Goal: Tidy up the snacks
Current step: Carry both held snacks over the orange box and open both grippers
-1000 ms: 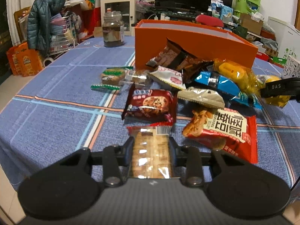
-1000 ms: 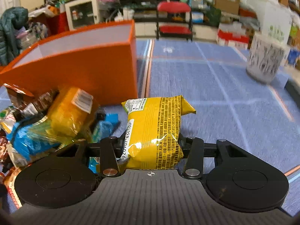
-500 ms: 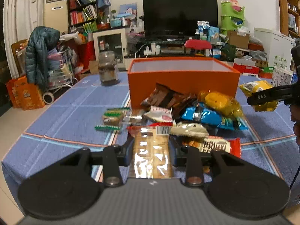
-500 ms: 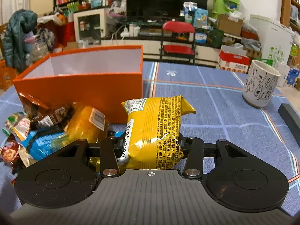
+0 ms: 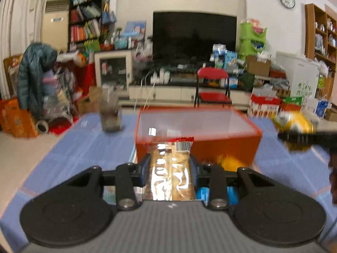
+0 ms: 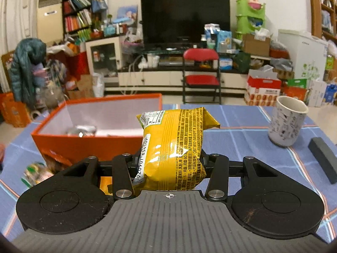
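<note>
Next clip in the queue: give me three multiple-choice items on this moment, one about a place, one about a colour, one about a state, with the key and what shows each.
1. Where does the patterned mug stand?
A. inside the box
B. on the blue tablecloth, to the right of the box
C. on the red chair

2. What colour is the outside of the open box?
A. orange
B. green
C. black

3. What is the right gripper doing?
A. open, holding nothing
B. shut on the mug
C. shut on the yellow snack packet

Key: 1 B, the mug sits on the cloth, apart from the box; 2 A, the box walls are orange outside, pale inside; 3 C, the packet is clamped upright between both fingers.
</note>
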`<state>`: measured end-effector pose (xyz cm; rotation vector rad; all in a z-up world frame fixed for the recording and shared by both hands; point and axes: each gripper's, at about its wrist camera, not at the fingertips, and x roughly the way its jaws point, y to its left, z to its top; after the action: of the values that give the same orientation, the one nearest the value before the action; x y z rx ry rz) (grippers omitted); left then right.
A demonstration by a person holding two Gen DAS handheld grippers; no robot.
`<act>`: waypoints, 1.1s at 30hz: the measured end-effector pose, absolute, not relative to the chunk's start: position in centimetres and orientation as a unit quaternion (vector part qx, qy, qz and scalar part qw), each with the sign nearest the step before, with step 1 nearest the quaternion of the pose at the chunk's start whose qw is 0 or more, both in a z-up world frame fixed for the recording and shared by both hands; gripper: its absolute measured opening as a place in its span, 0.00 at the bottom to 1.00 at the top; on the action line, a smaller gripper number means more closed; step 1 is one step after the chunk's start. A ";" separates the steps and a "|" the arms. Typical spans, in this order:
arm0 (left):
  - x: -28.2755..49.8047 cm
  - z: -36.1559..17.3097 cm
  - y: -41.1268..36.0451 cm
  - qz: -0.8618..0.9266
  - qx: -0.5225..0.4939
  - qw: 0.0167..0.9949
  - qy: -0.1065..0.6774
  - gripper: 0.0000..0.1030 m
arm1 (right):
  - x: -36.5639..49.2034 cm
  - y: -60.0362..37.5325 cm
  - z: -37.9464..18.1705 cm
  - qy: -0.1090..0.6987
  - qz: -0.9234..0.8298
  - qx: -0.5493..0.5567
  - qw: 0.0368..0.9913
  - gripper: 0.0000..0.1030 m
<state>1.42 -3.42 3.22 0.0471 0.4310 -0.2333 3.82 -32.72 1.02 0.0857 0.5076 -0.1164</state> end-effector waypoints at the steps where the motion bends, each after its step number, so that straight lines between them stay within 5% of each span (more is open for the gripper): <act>1: 2.7 4.0 -3.7 -0.119 0.024 0.971 0.206 0.33 | 4.5 -32.5 1.3 0.251 -0.053 0.039 0.966 0.29; 14: 19.0 5.1 -8.4 -0.133 0.026 0.963 0.234 0.34 | 16.5 -29.1 3.2 0.248 -0.015 0.033 0.968 0.30; 15: 20.1 4.4 -8.6 -0.134 0.027 0.961 0.240 0.40 | 17.4 -29.0 3.1 0.250 -0.022 0.030 0.968 0.31; 16: 21.1 3.6 -8.8 -0.138 0.025 0.959 0.246 0.53 | 18.6 -28.9 2.9 0.258 -0.030 0.026 0.965 0.39; 17: 21.9 3.0 -8.9 -0.141 0.029 0.956 0.256 0.57 | 19.5 -29.1 2.6 0.275 -0.031 0.025 0.961 0.55; 18: 22.2 2.7 -8.6 -0.137 0.035 0.954 0.266 0.57 | 20.1 -29.2 2.5 0.288 -0.028 0.035 0.957 0.58; 25: 15.0 3.5 -3.2 -0.156 0.025 0.961 0.226 0.68 | 11.0 -30.7 2.5 0.265 0.014 0.096 0.959 0.63; 29: 8.6 1.6 -1.1 -0.151 0.000 0.955 0.255 0.72 | 6.2 -30.3 -0.4 0.297 0.015 0.095 0.950 0.63; 33: 2.8 -1.7 -1.0 -0.108 -0.042 0.942 0.315 0.87 | 4.0 -30.2 -2.2 0.320 -0.003 0.107 0.941 0.63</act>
<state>2.85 -0.98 -1.68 -0.0847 0.6417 -0.2197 4.04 -30.21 -2.22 0.2178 0.6533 -0.0068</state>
